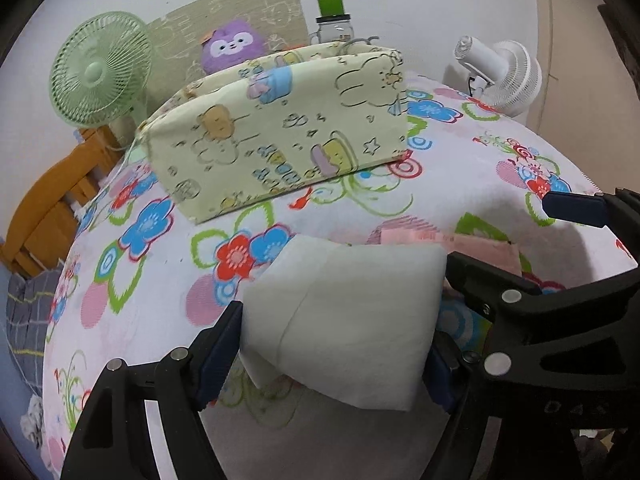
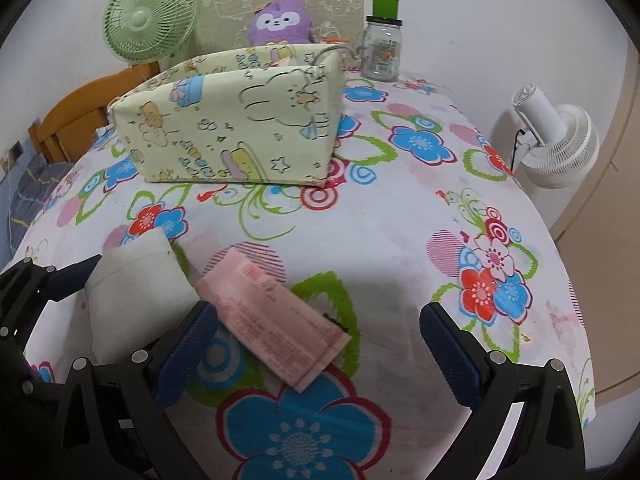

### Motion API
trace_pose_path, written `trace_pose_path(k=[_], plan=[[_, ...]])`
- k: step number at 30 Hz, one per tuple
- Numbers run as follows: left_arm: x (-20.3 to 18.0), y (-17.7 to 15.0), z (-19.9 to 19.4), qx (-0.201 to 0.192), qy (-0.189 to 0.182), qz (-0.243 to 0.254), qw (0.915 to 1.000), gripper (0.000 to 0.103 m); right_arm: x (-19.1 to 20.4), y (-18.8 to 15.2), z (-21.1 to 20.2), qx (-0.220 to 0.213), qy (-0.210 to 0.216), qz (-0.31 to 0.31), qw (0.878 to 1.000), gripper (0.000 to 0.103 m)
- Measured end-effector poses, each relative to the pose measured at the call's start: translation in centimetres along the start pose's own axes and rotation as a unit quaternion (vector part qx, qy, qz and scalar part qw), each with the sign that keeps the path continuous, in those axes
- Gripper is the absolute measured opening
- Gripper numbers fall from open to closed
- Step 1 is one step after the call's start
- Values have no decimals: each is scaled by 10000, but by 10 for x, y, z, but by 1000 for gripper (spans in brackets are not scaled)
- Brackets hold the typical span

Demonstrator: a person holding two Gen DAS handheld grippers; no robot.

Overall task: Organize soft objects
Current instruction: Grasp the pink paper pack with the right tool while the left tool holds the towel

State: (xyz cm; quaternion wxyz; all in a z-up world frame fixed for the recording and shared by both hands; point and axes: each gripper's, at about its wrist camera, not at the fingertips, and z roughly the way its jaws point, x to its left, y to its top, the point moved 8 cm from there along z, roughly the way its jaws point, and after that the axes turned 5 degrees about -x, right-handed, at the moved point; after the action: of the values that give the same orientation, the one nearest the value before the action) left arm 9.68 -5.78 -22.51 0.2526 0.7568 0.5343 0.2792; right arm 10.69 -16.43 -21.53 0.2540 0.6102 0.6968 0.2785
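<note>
Blue-padded fingers of the left gripper (image 1: 334, 344) squeeze a white pack (image 1: 348, 320) from both sides, lifting it just above the floral sheet (image 1: 168, 312). Beside it, the right gripper (image 2: 320, 348) hangs with its jaws spread wide and nothing between them; its left pad (image 2: 188, 344) sits just next to a pink pack (image 2: 276, 320) lying flat on the sheet, one corner near the white pack (image 2: 132, 292). In the left view the pink pack (image 1: 476, 248) peeks out behind the white one, and a finger of the right gripper (image 1: 576, 208) shows at the right edge.

Farther back stands a yellow fabric bin (image 2: 232, 120) printed with cartoon animals, open at the top. Behind it sit a purple plush (image 2: 280, 20) and a glass jar (image 2: 380, 56) with a green lid. A green fan (image 2: 150, 16) stands at the far left by a wooden frame (image 2: 80, 112), a white fan (image 2: 556, 140) off the right edge.
</note>
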Motion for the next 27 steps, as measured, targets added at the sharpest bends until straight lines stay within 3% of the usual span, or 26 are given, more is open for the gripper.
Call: trace_pose_path(k=[14,24,27], plan=[[-22,32,23,-96,-64,326,9994,81,-32,9,4,-11,-21,456,9990,102],[-1,18,13,-50,105,207,9997,81,-16,8,8,91,112,378,9992,101],[8,11,11,-7,153,118,9998,81,-9,5,12,201,69,318,9993,95]])
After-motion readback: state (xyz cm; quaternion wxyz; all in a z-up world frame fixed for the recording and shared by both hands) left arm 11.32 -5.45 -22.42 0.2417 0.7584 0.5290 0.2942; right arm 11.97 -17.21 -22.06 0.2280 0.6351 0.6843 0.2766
